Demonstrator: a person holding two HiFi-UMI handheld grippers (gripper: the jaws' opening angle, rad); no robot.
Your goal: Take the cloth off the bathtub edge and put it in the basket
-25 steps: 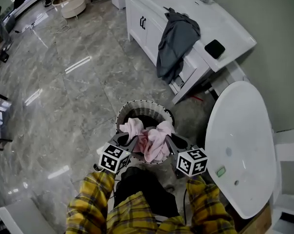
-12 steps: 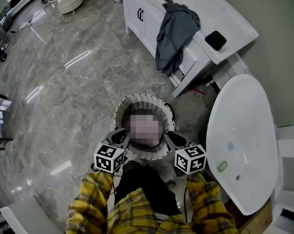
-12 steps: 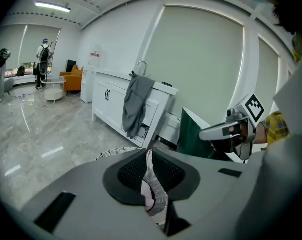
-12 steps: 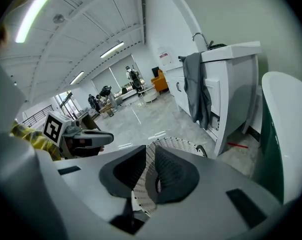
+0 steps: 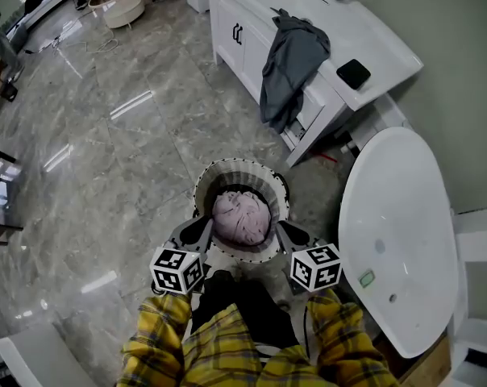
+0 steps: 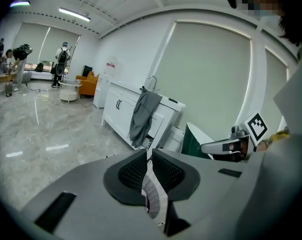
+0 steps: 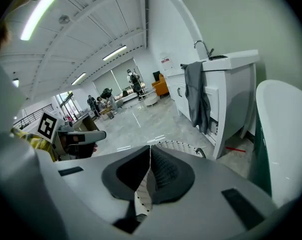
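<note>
1. The pink cloth (image 5: 242, 218) lies bunched in the basket (image 5: 241, 166), hiding its bottom. Neither gripper view shows the cloth.
2. The left gripper (image 5: 201, 227) and right gripper (image 5: 282, 229) sit low at the basket's near rim. The left fingers are pressed together on nothing, and the right fingers are closing together, also empty.
3. One basket, one pink cloth, one grey cloth (image 5: 288, 63) draped off the worktop (image 5: 372, 39).

Cloth (image 5: 241, 216) lies in basket (image 5: 240, 168), basket on floor (image 5: 131, 135). Bathtub (image 5: 397, 240) at basket's 3 o'clock. Worktop (image 5: 372, 43) at 1 o'clock, garment (image 5: 290, 63) draped over its front edge.

Head view steeply down, gripper views level — cabinet (image 5: 251, 59) shared
</note>
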